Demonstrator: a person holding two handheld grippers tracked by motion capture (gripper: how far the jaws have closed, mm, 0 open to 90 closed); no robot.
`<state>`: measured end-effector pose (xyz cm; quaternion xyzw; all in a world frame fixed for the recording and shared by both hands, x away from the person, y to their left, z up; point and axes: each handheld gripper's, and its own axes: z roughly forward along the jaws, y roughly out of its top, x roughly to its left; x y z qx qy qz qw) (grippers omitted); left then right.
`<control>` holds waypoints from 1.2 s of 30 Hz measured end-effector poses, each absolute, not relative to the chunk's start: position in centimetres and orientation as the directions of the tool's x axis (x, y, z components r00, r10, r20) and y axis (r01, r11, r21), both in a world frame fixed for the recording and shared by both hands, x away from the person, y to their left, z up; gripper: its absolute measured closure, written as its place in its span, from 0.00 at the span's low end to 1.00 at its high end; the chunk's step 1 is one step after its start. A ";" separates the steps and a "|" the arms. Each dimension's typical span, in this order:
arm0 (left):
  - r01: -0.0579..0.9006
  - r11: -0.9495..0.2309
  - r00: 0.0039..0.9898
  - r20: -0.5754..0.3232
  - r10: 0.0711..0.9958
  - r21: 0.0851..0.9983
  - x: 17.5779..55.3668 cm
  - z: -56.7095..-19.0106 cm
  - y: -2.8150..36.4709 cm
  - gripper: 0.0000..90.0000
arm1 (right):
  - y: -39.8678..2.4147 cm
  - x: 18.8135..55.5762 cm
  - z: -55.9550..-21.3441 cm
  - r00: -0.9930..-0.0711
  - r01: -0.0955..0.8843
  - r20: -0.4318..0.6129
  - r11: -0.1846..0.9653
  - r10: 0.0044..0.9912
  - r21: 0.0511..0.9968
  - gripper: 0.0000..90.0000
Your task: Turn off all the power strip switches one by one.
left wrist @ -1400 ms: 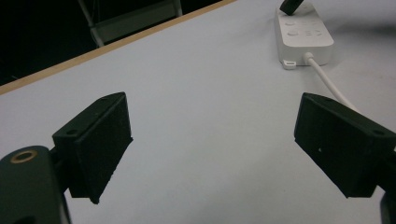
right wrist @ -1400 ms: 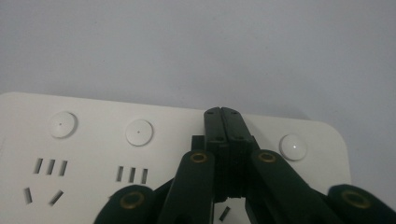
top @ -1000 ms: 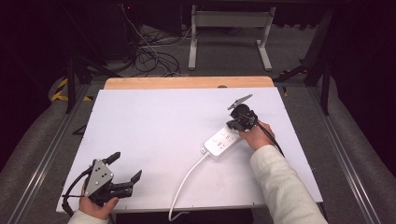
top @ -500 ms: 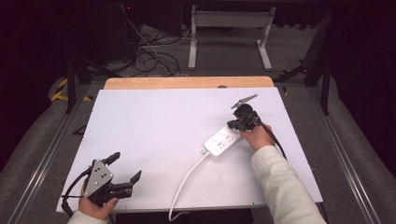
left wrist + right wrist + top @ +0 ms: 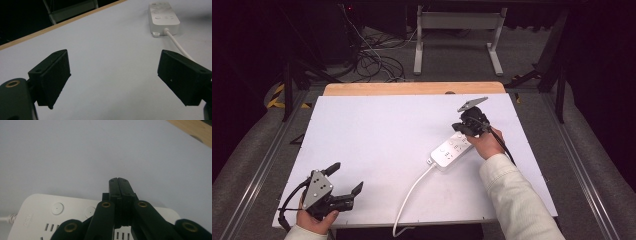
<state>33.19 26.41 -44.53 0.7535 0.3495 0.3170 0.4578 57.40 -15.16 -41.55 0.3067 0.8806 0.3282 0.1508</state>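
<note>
Pressing with closed jaws, the right gripper (image 5: 119, 181) over the power strip (image 5: 452, 149) could, probably, skid off a button; the left gripper (image 5: 346, 181) idles open-jawed.

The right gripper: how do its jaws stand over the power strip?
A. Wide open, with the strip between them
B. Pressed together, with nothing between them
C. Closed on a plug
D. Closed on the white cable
B. In the right gripper view the two black jaws of the right gripper meet flat against each other above the power strip, and nothing sits between them; the cable lies apart from them.
</note>
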 end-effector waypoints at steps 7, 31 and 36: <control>0.239 -0.333 0.556 0.152 0.817 0.912 33.2 -44.6 26.5 0.13 | -15.6 57.2 -41.1 -0.762 0.430 -0.078 0.592 0.643 0.681 1.00; 0.241 -0.332 0.554 0.151 0.819 0.912 33.2 -44.6 26.5 0.13 | -20.1 58.9 -41.7 -0.658 0.511 -0.048 0.492 0.751 0.705 1.00; 0.242 -0.331 0.555 0.150 0.818 0.912 33.2 -44.6 26.5 0.13 | -20.6 59.2 -42.6 -0.643 0.539 -0.020 0.471 0.766 0.698 1.00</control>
